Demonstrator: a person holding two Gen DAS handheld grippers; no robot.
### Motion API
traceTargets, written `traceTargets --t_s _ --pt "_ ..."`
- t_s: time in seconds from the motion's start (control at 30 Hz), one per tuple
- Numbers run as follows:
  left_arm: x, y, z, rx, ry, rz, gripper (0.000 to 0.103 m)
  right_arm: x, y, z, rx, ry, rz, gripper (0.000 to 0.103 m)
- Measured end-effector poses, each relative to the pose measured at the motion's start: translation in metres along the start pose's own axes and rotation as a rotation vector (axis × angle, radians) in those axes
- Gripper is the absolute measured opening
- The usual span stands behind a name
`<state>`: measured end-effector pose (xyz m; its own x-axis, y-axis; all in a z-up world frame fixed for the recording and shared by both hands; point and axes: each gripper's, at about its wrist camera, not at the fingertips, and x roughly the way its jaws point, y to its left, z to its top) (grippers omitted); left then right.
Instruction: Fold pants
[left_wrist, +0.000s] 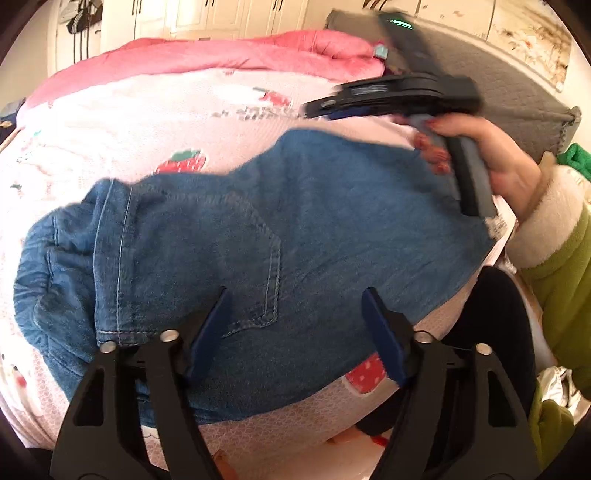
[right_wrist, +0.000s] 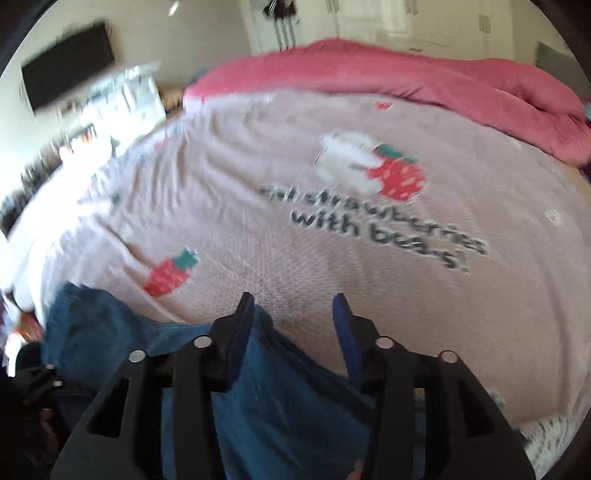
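Note:
Blue denim pants lie folded over on the pink strawberry bedsheet, waistband to the left and a back pocket facing up. My left gripper is open and empty, hovering above the pants near the pocket. My right gripper shows in the left wrist view, held in a hand over the pants' far right edge. In the right wrist view the right gripper is open above the edge of the pants, with nothing between its fingers.
A pink quilt is bunched along the far side of the bed. A grey headboard stands at the right. White wardrobes line the back wall. A black screen hangs on the left wall.

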<state>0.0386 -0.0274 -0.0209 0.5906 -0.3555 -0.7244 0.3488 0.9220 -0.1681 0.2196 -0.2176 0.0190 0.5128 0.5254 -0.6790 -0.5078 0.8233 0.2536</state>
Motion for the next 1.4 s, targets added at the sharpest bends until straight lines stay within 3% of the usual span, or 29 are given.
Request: traceTargets --t_s 0.13,0.33,0.57,0.83,0.87,0.9,0.93,1.13,1.4 --pt "-0.02 -0.006 0.011 0.012 -0.111 -0.041 0.079 -0.071 -0.045 -0.024 0.113 -0.097 -0.03 0.057" --pt "-0.009 -0.015 0.058 0.051 -0.106 -0.031 0.087 -0.139 -0.117 -0.066 0.26 -0.144 -0.174 0.061" --pt "0.057 -0.007 0.115 0.025 0.04 -0.059 0.087 -0.136 -0.145 -0.089 0.343 -0.103 -0.136 0.061" --pt "0.113 0.006 0.149 0.029 0.099 -0.007 0.087 -0.099 -0.151 -0.078 0.338 -0.041 -0.149 0.06" --pt "0.116 0.008 0.15 0.016 0.1 -0.011 0.087 -0.094 -0.152 -0.077 0.344 -0.028 -0.151 0.057" --pt "0.122 0.01 0.149 0.003 0.106 -0.016 0.087 -0.09 -0.152 -0.078 0.342 -0.02 -0.136 0.028" --pt "0.126 0.011 0.148 0.002 0.116 -0.011 0.087 -0.088 -0.15 -0.079 0.332 -0.016 -0.126 0.005" --pt "0.143 0.007 0.139 0.071 0.151 0.044 0.083 -0.109 -0.152 -0.093 0.32 -0.076 -0.23 0.005" --pt "0.152 0.008 0.138 0.075 0.147 0.083 0.083 -0.086 -0.17 -0.106 0.375 -0.059 -0.242 0.008"
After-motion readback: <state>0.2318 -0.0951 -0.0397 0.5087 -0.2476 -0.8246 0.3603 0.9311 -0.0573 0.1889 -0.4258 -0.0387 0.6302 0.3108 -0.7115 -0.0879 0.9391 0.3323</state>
